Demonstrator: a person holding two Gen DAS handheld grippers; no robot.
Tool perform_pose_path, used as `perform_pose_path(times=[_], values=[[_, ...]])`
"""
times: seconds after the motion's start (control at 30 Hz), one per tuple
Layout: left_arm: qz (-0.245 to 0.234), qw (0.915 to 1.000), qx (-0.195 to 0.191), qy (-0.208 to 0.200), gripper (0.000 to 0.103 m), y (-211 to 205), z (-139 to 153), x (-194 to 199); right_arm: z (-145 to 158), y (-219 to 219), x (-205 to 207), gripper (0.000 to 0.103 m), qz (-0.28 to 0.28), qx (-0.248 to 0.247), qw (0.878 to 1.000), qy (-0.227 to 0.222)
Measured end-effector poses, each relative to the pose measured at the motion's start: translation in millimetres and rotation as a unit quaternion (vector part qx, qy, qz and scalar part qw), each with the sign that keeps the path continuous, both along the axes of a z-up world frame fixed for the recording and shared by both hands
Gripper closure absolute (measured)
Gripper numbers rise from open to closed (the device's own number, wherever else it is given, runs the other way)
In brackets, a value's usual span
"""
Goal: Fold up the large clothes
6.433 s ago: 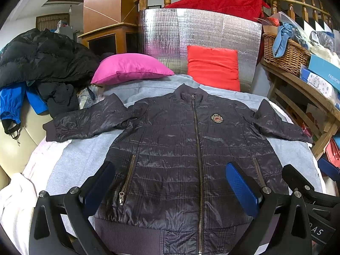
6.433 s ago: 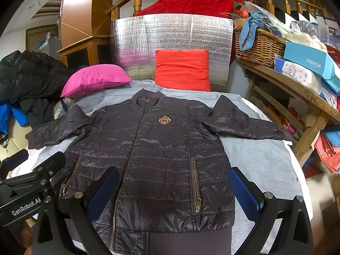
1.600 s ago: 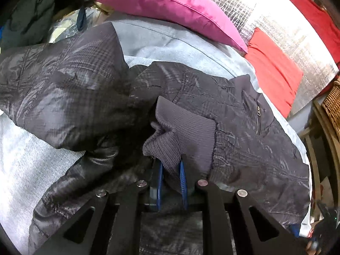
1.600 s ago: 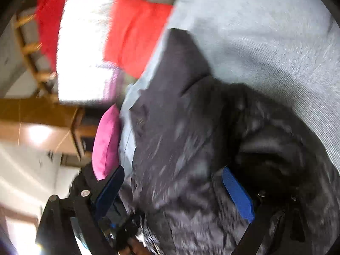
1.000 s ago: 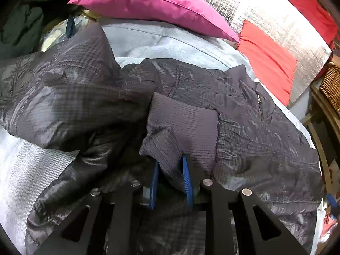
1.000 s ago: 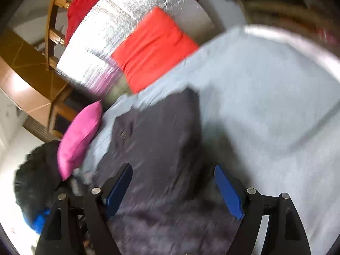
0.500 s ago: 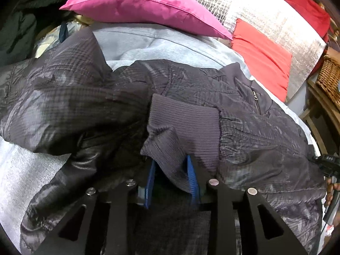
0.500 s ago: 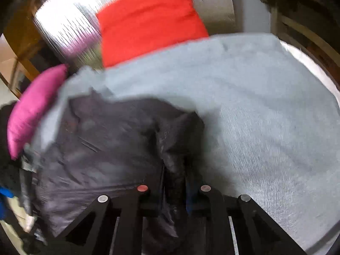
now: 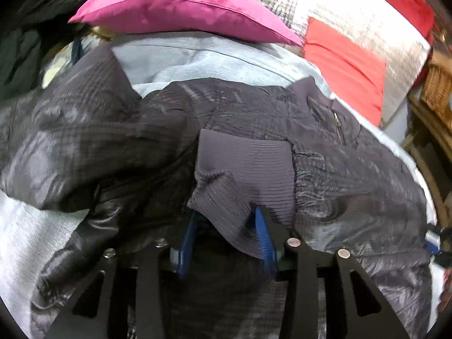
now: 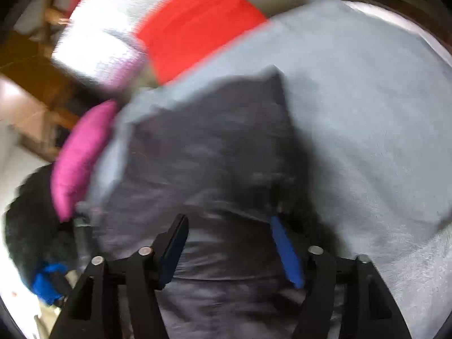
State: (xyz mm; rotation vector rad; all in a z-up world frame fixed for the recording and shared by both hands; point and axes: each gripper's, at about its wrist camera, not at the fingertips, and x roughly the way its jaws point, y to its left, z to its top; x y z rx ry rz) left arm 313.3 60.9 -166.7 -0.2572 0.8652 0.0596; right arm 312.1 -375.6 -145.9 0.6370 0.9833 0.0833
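Left wrist view: dark quilted jacket (image 9: 325,152) lies on bed (image 9: 183,56), sleeve folded in over chest. Ribbed cuff (image 9: 248,163) sits between blue pads of left gripper (image 9: 226,237); jaws opening, gap showing, cuff apparently let go. Pink pillow (image 9: 180,2) and red cushion (image 9: 344,65) behind.

Right wrist view, blurred: right gripper (image 10: 228,248) over jacket's other side, jaws half wide and opening, cloth below pads, not pinched.

Handling: shell looks light, puffy, slippery; will likely spring back. Knit cuff or hem gives surest hold.
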Motion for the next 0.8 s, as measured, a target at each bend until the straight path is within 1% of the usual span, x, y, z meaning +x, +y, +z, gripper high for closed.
perform_pose_path(times=[0.03, 0.07, 0.13, 0.17, 0.2, 0.23, 0.27, 0.3, 0.33, 0.4, 0.43, 0.47, 0.5, 0.53, 0.57, 0.63, 0.67, 0.7, 0.73, 0.77, 0.8], values=[[-0.003, 1.0, 0.006, 0.003, 0.057, -1.5, 2.0, 0.1, 3.7, -1.8, -3.2, 0.046, -0.008, -0.001, 1.0, -0.006], [-0.005, 0.9999, 0.009, 0.005, 0.054, -1.6, 3.2, 0.2, 16.3, -0.1, -11.3, 0.046, -0.007, 0.01, 1.0, -0.027], [0.004, 0.9999, 0.009, 0.011, 0.048, 1.3, 6.6, -1.7, 35.7, 8.3, -23.1, 0.035, 0.014, 0.008, 0.998, -0.062], [0.008, 0.9999, 0.003, 0.014, 0.044, 3.3, 8.6, -4.3, 44.4, 16.2, -32.5, 0.025, 0.024, -0.01, 0.996, -0.082], [0.011, 0.9998, -0.01, 0.016, 0.043, 7.5, 13.1, -9.1, 44.9, 21.9, -34.6, 0.019, 0.03, -0.021, 0.996, -0.085], [0.012, 0.9996, -0.022, 0.017, 0.04, 11.4, 18.0, -14.4, 36.6, 24.3, -34.1, 0.018, 0.036, -0.03, 0.996, -0.073], [0.008, 0.9992, -0.036, 0.015, 0.039, 16.6, 24.9, -22.2, 22.0, 24.4, -29.8, 0.018, 0.038, -0.04, 0.997, -0.045], [0.004, 0.9989, -0.046, 0.011, 0.039, 21.5, 30.6, -28.6, 11.2, 19.5, -25.2, 0.018, 0.037, -0.047, 0.998, -0.027], [-0.001, 0.9983, -0.058, 0.0, 0.037, 31.1, 39.8, -39.5, 9.4, 18.1, -29.1, 0.019, 0.037, -0.054, 0.997, -0.034], [0.0, 0.9972, -0.072, -0.021, 0.031, 55.7, 55.0, -59.7, 24.3, 24.0, -43.7, 0.018, 0.035, -0.063, 0.995, -0.072], [0.011, 0.9958, -0.082, -0.038, 0.026, 78.7, 63.4, -73.7, 33.5, 29.7, -52.2, 0.018, 0.041, -0.063, 0.993, -0.093], [0.023, 0.9949, -0.087, -0.045, 0.024, 94.9, 67.3, -81.8, 41.5, 33.0, -62.1, 0.018, 0.049, -0.066, 0.991, -0.11], [0.05, 0.9922, -0.1, -0.054, 0.024, 123.1, 71.1, -93.7, 46.2, 37.0, -73.4, 0.018, 0.055, -0.072, 0.989, -0.12], [0.074, 0.9887, -0.115, -0.061, 0.024, 147.0, 71.9, -102.4, 50.3, 42.6, -88.0, 0.018, 0.067, -0.086, 0.986, -0.129], [0.1, 0.9843, -0.129, -0.066, 0.024, 172.9, 70.9, -110.7, 49.3, 49.2, -93.3, 0.018, 0.074, -0.094, 0.984, -0.131], [0.164, 0.9726, -0.152, -0.064, 0.024, 231.2, 60.5, -124.5, 44.7, 55.4, -115.2, 0.018, 0.091, -0.103, 0.982, -0.128], [0.204, 0.9621, -0.171, -0.061, 0.024, 265.2, 50.4, -131.6, 44.6, 56.5, -122.8, 0.018, 0.097, -0.102, 0.982, -0.123], [0.227, 0.9545, -0.185, -0.059, 0.024, 286.5, 42.6, -133.8, 45.2, 58.8, -129.3, 0.018, 0.101, -0.1, 0.983, -0.118], [0.258, 0.9423, -0.207, -0.052, 0.024, 315.6, 29.8, -137.2, 43.7, 66.6, -130.5, 0.018, 0.101, -0.099, 0.983, -0.115], [0.287, 0.9284, -0.232, -0.046, 0.025, 341.2, 16.9, -139.6, 45.2, 62.2, -141.6, 0.018, 0.099, -0.098, 0.984, -0.113], [0.3, 0.9189, -0.253, -0.042, 0.025, 357.4, 7.2, -140.0, 44.1, 58.6, -147.9, 0.018, 0.099, -0.098, 0.984, -0.112]])
